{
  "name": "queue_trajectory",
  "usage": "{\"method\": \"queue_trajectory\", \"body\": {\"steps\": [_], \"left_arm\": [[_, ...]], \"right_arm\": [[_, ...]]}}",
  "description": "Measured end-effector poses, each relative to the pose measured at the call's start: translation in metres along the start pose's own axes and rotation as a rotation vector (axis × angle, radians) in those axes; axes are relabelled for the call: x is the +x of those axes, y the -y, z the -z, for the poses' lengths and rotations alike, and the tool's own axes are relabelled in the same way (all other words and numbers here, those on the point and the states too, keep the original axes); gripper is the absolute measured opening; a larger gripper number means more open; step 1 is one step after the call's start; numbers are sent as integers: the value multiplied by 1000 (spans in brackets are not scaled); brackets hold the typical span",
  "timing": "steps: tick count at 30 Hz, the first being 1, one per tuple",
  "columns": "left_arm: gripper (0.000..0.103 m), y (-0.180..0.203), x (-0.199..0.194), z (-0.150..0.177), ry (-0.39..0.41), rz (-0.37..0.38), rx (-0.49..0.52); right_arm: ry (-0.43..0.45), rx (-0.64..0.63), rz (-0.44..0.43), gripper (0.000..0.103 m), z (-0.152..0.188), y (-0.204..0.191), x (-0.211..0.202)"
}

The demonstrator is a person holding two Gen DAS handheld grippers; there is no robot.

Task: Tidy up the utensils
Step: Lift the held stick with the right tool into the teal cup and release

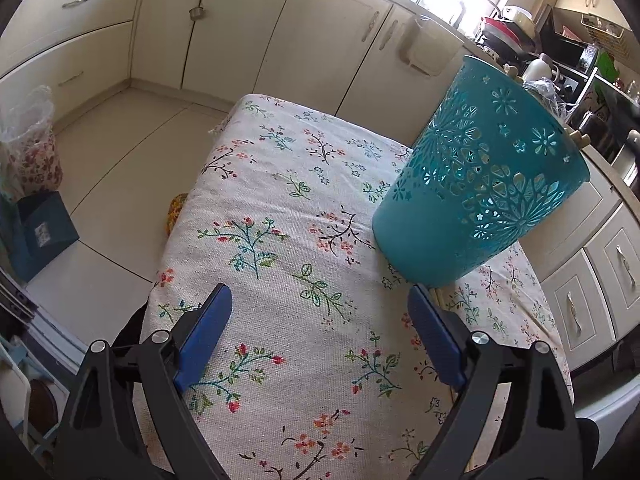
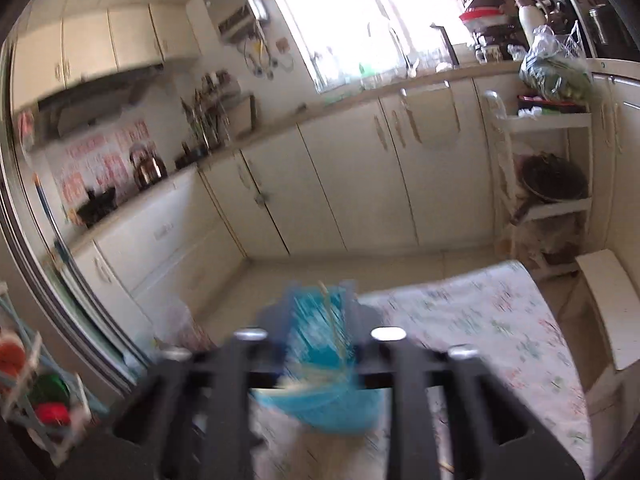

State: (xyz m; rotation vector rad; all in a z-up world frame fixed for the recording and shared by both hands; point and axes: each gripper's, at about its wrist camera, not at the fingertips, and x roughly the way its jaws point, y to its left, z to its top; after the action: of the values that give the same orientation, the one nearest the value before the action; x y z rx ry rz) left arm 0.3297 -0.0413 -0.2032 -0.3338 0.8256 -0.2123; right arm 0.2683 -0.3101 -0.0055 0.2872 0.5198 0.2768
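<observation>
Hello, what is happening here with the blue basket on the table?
A person is tidying utensils with a tool in each hand. The right tool grips the teal basket by its rim and holds it tilted above the floral tablecloth. Wooden sticks, probably chopsticks, poke out of its top. The left tool is open and holds nothing, low over the cloth beside the basket. The right view is blurred.

Holder (image 1: 480, 184) tilted above tablecloth (image 1: 280, 240), cabinets (image 1: 320, 40) behind.

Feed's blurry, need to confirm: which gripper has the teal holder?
The right gripper: it is shut on the tilted holder. The left gripper is open, holding nothing.
</observation>
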Motion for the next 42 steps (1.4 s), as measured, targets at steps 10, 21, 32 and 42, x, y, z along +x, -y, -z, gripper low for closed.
{"method": "queue_trajectory", "body": {"steps": [10,21,32,42], "left_arm": [[86,3,4,-1,-12,-19,8],[88,7,6,-1,-20,-37,26],[89,6,5,-1,-21,-34,27],[89,4,4,0,-14,-11,9]], "right_arm": [[-459,-272,146,49,101,70,44],[-573,-334,105,6,128,71,96],[59,150,-263,6,0,41,-10],[339,140,-120,6,-38,-20,55]]}}
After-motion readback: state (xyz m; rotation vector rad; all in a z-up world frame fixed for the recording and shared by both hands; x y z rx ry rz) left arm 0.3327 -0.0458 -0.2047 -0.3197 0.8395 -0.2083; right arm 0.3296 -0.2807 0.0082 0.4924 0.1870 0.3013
